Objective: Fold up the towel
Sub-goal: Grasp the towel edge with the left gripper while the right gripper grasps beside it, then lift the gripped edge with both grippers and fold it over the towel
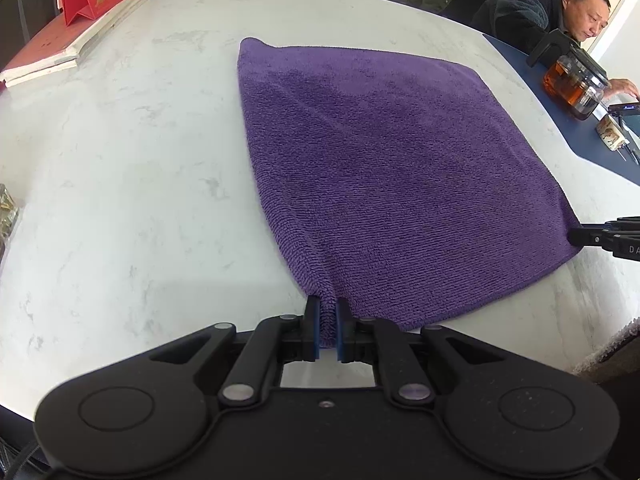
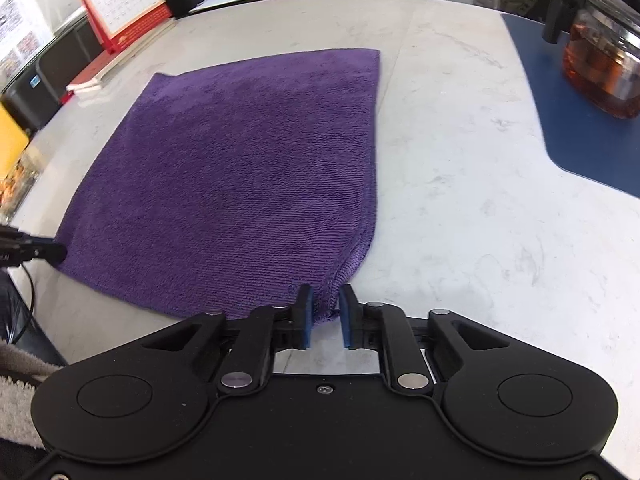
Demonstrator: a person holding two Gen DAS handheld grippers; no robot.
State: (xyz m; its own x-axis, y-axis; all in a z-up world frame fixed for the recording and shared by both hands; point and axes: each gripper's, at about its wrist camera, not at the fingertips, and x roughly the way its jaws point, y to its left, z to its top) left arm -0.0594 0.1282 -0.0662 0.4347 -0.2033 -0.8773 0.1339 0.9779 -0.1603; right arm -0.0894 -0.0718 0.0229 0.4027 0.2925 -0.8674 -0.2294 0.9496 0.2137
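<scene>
A purple towel (image 1: 380, 168) lies spread flat on the white marble table (image 1: 120, 184). My left gripper (image 1: 328, 312) is shut on the towel's near left corner, and the cloth is bunched between its blue pads (image 1: 316, 328). In the right wrist view, my right gripper (image 2: 326, 304) pinches the near right corner of the towel (image 2: 240, 176) between its blue pads (image 2: 306, 320). Each gripper shows in the other's view: the right gripper (image 1: 580, 237) at the towel's right corner and the left gripper (image 2: 52, 252) at its left corner. Both held corners are slightly raised and puckered.
A red desk calendar (image 2: 120, 8) and a stack of books (image 1: 44, 56) stand at the far left. A glass teapot of tea (image 1: 574, 80) sits on a blue mat (image 2: 568, 120) at the right. A person (image 1: 540, 8) sits there with a hand by a phone.
</scene>
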